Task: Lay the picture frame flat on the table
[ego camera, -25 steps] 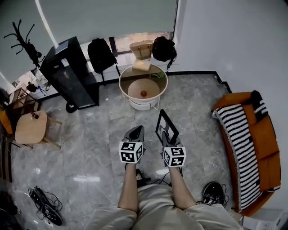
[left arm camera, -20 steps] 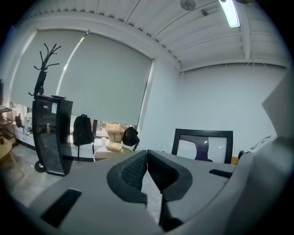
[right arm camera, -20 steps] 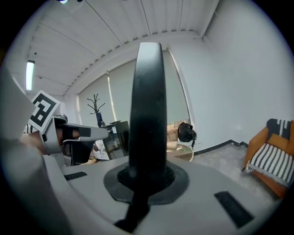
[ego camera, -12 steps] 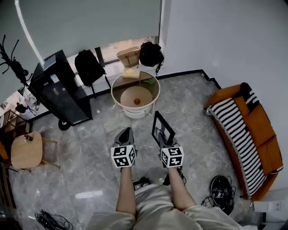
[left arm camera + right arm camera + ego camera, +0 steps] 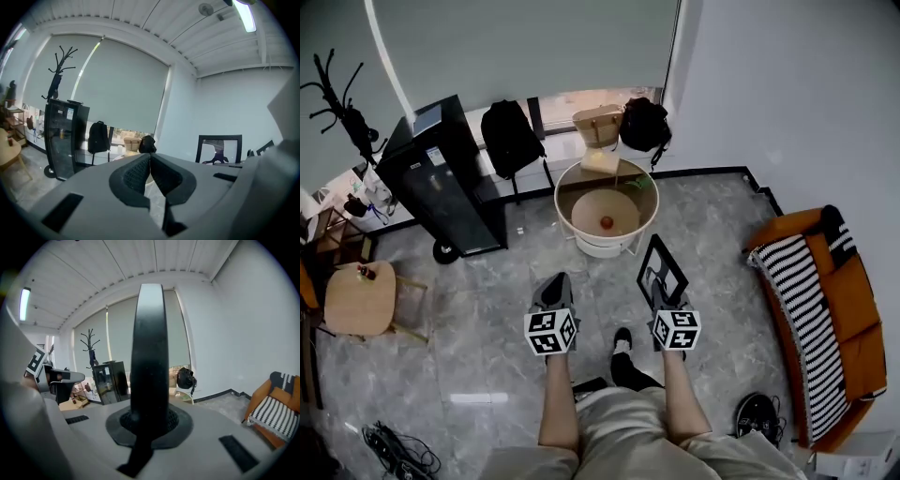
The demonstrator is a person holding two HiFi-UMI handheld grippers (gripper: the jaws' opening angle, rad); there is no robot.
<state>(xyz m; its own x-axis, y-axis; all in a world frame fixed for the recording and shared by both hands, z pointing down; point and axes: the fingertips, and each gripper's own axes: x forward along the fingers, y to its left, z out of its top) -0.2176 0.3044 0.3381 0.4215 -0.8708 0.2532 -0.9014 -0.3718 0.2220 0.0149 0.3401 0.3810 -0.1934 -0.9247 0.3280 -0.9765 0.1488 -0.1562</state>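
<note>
At my knees, my left gripper (image 5: 553, 289) has its fingers closed on nothing. My right gripper (image 5: 664, 296) clamps the frame (image 5: 662, 270) upright over the floor, well short of the round tabletop (image 5: 561, 208) ahead.

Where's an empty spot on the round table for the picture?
On the round table, the front and middle look bare, from its near rim up to the tan box and green thing crowding the back edge. The red ball seems to sit lower down. The picture frame would probably fit there.
</note>
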